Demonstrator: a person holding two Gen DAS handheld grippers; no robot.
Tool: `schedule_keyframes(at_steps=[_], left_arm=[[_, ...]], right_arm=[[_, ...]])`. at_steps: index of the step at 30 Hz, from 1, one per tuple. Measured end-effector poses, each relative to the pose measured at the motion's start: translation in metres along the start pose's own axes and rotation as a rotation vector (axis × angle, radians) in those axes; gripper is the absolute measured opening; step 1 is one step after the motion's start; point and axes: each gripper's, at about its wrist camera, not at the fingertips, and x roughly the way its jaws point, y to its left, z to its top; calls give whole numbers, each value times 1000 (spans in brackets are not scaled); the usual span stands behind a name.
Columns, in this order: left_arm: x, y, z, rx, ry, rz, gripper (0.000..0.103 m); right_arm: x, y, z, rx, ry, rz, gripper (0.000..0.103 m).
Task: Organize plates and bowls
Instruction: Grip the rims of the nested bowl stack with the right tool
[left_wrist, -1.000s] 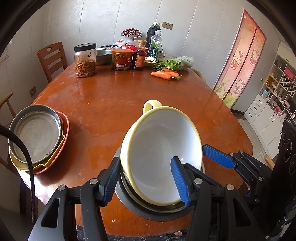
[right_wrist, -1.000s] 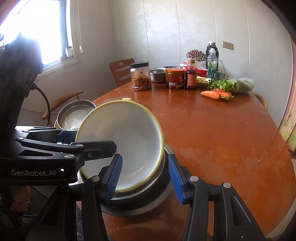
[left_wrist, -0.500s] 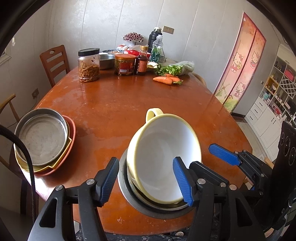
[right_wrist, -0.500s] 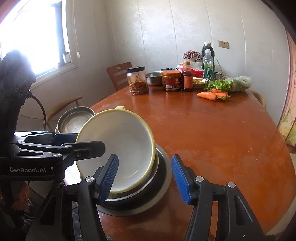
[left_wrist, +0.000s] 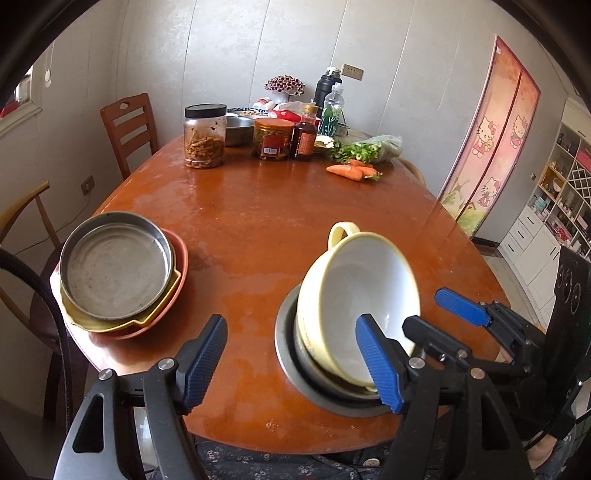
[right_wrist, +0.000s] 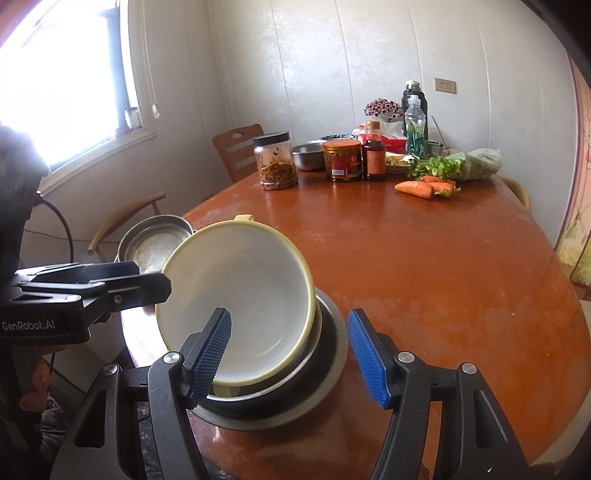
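Both pairs of jaws have just been opening and stand spread — the left gripper and right gripper pinch nothing. The yellow bowl leans tilted in the metal bowl, lower right; the plate stack sits left on the table.

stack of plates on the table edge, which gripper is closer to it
Left. The left gripper sits between the stack of plates and the yellow bowl, jaws open. The right gripper is beyond the bowl, farther from the stack.
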Motion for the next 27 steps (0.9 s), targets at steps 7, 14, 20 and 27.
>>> schedule_keyframes(at_steps=[7,14,20,27], left_arm=[[7,6,-11,-41,10,-34,78],[22,0,-14,-47,34,-48,79],[38,-3,-16,-56,68,-43,81],[50,1,-18,-72,95,-31,81]], right_arm=[[0,-4,-1,18,-4,-18,76],[8,-15,-7,60,26,-22,76],[19,-20,-13,84,65,-12,76],[30,-26,-17,115,97,2,76]])
